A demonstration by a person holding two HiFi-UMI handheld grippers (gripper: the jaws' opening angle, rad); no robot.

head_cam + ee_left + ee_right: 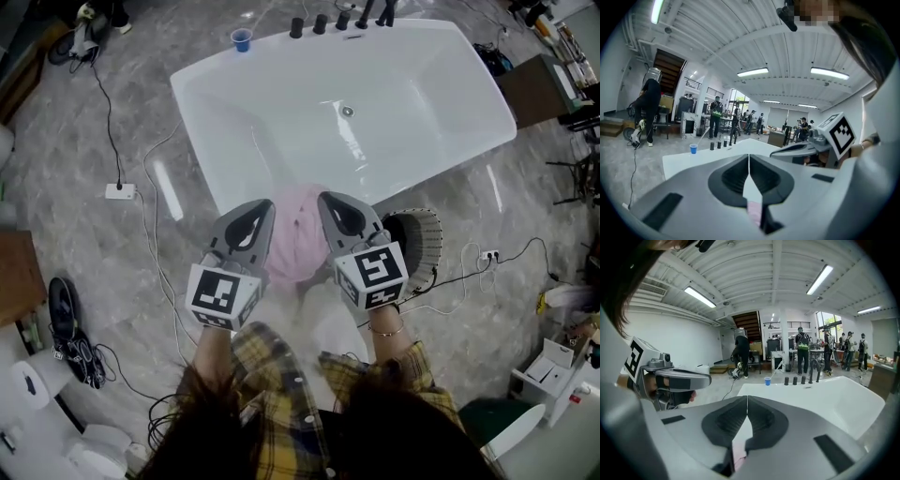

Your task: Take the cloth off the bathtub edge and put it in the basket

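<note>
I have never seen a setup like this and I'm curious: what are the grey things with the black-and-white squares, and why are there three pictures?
There is no robot here. A person holds a hand-held gripper in each hand, the left gripper and the right gripper. The patterned cubes are part of them.

The top-down picture comes from a camera on the person's head. The other two come from cameras riding on each gripper, looking along its jaws.

Below is a white bathtub with a pink cloth draped over its near edge and a blue cup on the far rim. A basket stands on the floor beside it.

Both grippers' jaws are closed with nothing between them. The cloth lies just below, between the two grippers, not yet picked up.
</note>
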